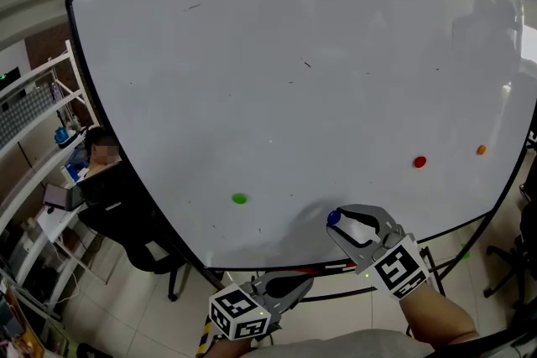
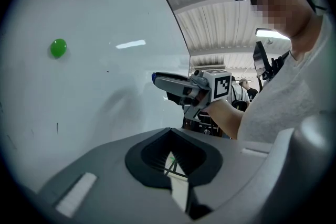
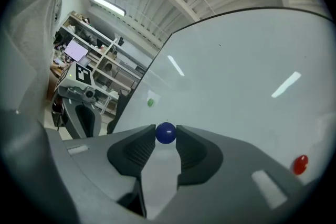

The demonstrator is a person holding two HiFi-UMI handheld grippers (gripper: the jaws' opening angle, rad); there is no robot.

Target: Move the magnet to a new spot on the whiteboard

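Blue magnet (image 3: 166, 132): sitting pinched between the two jaws of the right gripper (image 1: 336, 225), low on the whiteboard (image 1: 294, 54) near its bottom edge.
Right gripper: closing on the blue ball from both sides, pads pressing against it, and pointing at the board face.
Contact with the board: the views are not showing clearly whether the magnet is touching the surface or hanging just off it.
Left gripper (image 2: 169, 134): hanging below the board's edge with its jaws together and nothing between them, taking no part in the work.
Other magnets: a green magnet (image 1: 239, 198) is sticking to the board off to the left, while a red magnet (image 1: 419, 162) and an orange magnet (image 1: 481, 150) are sitting higher up to the right, all well apart from the blue one.
Step in hand: by the look of it, the grasp is made and the magnet is waiting to be carried, with placing not yet done.
Next move: likely calling for carrying the magnet across to a bare patch away from the other three, bringing it flat against the board, then parting the jaws so that it is holding there by itself.
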